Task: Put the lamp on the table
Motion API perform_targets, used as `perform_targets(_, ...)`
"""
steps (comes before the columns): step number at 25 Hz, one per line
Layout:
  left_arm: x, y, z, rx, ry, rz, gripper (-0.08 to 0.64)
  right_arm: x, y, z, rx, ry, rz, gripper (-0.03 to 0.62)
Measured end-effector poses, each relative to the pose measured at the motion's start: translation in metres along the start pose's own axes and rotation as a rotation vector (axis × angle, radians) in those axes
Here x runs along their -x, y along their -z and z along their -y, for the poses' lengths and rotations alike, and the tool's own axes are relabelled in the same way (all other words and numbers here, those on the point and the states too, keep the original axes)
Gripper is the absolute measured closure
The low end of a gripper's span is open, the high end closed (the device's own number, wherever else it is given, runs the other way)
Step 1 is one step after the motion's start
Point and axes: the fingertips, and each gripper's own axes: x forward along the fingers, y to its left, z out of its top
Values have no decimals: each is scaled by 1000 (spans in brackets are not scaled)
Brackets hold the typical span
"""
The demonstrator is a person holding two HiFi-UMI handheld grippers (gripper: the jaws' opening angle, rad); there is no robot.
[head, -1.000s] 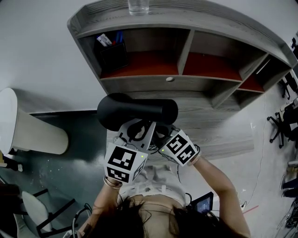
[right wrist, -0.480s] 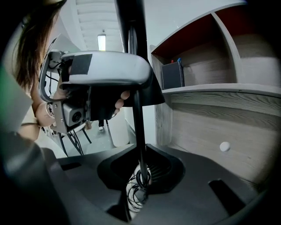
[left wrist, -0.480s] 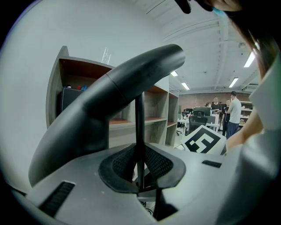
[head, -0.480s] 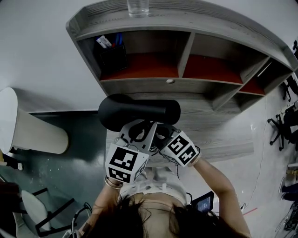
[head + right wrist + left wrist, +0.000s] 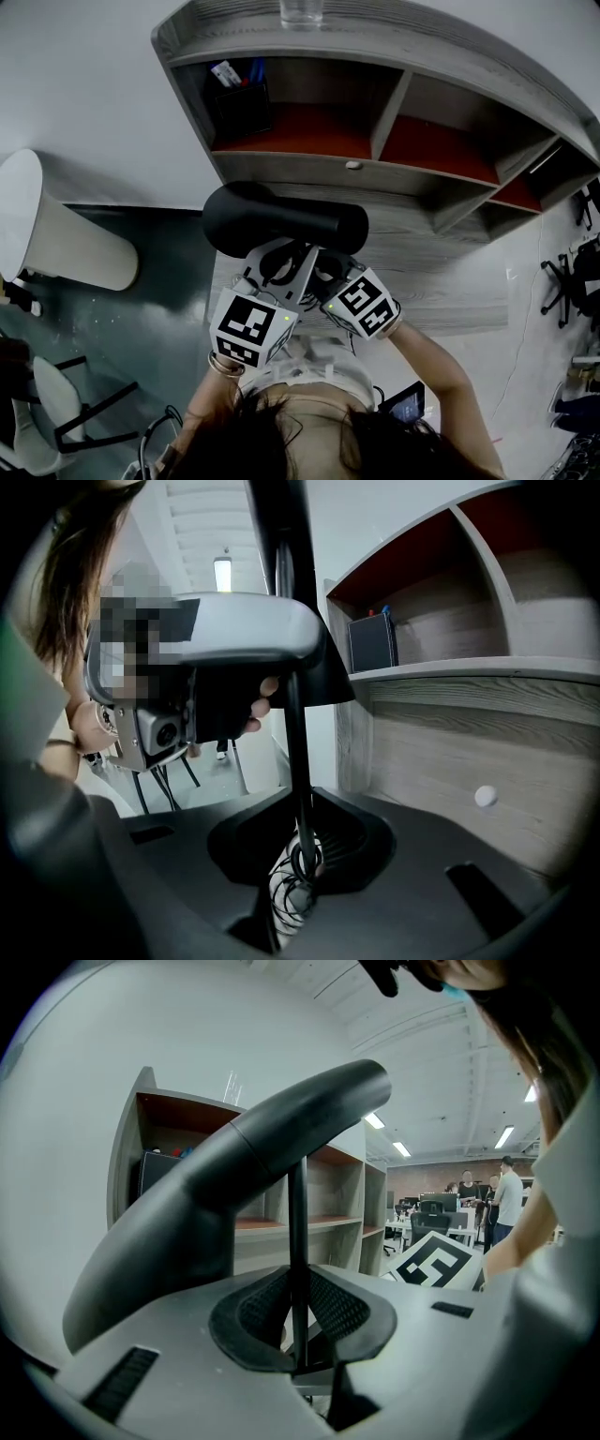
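The black lamp (image 5: 281,222) hangs over the left end of the grey desk (image 5: 450,281), its long shade (image 5: 234,1194) lying level just in front of the desk's shelf unit (image 5: 375,164); its foot is hidden under the shade and the grippers, so I cannot tell whether it stands on the desk. The left gripper (image 5: 279,261) reaches in from the desk's near edge; its jaws are drawn nearly together and pinch the lamp's thin stem (image 5: 298,1232), which rises straight up between the pads to the shade. The right gripper (image 5: 328,265) sits just beside it, on the side toward the desk's middle; its jaws are likewise almost closed and clamp the same stem, with a coil of cord (image 5: 292,878) bunched against it between the jaws. The two marker cubes (image 5: 251,328) are close together over the desk's near edge. A clear glass (image 5: 302,11) stands on top of the desk's shelf unit; a black pen holder (image 5: 242,105) sits in its left compartment; a white bin (image 5: 66,239) stands on the floor well to the left of the desk.
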Motion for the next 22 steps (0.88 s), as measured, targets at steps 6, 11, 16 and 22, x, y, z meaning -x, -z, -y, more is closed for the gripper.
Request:
perform_targets(6,4,2,-1,13,-49,11,503,1,-1,-1,12,-20,11,534)
perform_targets(11,10,6,-4,56,-123,38,503,2,5,-1,21,-53,5,534)
perform_targets(16,22,8,-4,71,-215,57,503,7,15,1,14,-89,-19,534)
perform_targets(22,49,13,-10,96,-317,75,503,21,16,3,-1,-53,-4,534)
